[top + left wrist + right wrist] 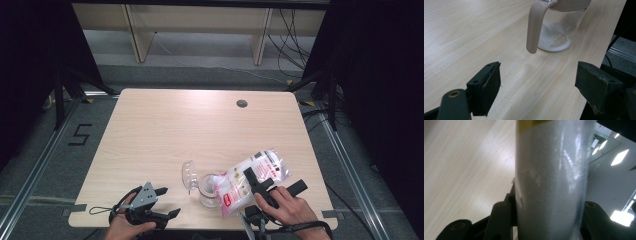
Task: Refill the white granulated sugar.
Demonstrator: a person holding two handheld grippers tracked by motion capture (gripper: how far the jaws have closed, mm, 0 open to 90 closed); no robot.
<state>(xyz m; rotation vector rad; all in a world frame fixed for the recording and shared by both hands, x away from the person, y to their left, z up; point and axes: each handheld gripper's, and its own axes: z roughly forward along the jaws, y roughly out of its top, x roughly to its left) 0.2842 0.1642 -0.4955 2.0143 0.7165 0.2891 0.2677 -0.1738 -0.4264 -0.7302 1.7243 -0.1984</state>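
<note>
**Pouring from the bag into the jar**

The right gripper [261,186] is clamped on a clear plastic bag [252,177] of white grains, its jaws pressing the bag's two sides, as the right gripper view shows with the bag [551,182] standing between them. In the high view the bag lies tilted, its lower end over the mouth of a glass jar [209,190] near the table's [165,130] near edge, right of centre. The jar's hinged lid [189,175] stands open on its left side. The left gripper view shows the jar [560,27] already holding a small heap of white grains at its bottom, with a beige lid clasp [535,26] hanging in front of it.

The left gripper [150,205] rests at the near left, its jaws apart and holding nothing, a little way from the jar.

The step in hand looks like filling the jar, and it seems early, since the jar is mostly empty. The next move probably calls for raising the bag's far end further so the grains run down, while keeping its mouth over the jar. The idle left gripper could steady the jar if it threatens to slide or tip.
</note>
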